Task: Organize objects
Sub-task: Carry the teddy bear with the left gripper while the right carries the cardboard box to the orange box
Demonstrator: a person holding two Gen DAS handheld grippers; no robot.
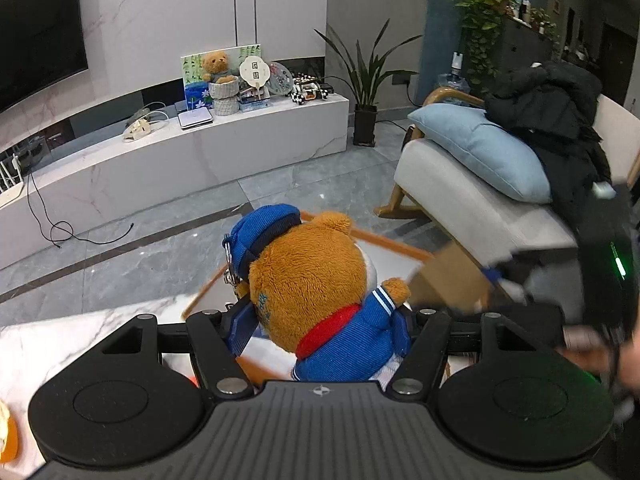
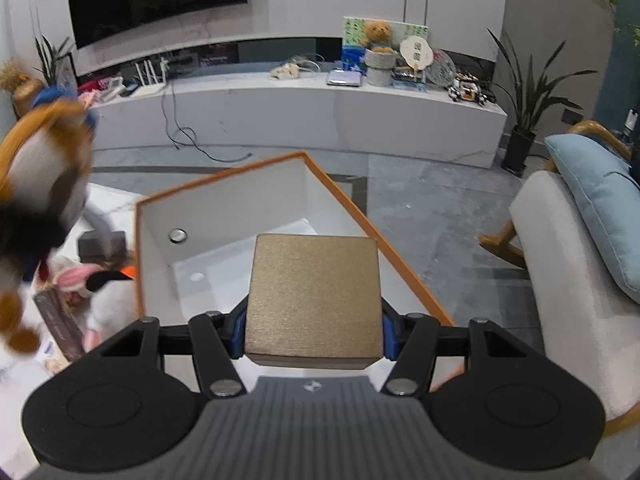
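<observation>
My left gripper (image 1: 320,320) is shut on a brown teddy bear (image 1: 312,280) in a blue cap and blue jacket, held in the air. The bear also appears blurred at the left edge of the right wrist view as the teddy bear (image 2: 44,168). My right gripper (image 2: 314,332) is shut on a gold-brown square box (image 2: 314,296), its blue pads pressing both sides. Under it stands an open white storage box with an orange rim (image 2: 344,204); its inside shows a round metal fitting and is otherwise bare. In the left wrist view the gold box (image 1: 448,280) and the right gripper's body show at right, blurred.
A white marble table (image 1: 60,344) carries a dark book (image 2: 60,320), a pink-and-white plush toy (image 2: 80,280) and a small dark block (image 2: 100,244). A white armchair with a blue cushion (image 2: 592,216) stands right. A low TV bench (image 2: 300,112) lies beyond the grey floor.
</observation>
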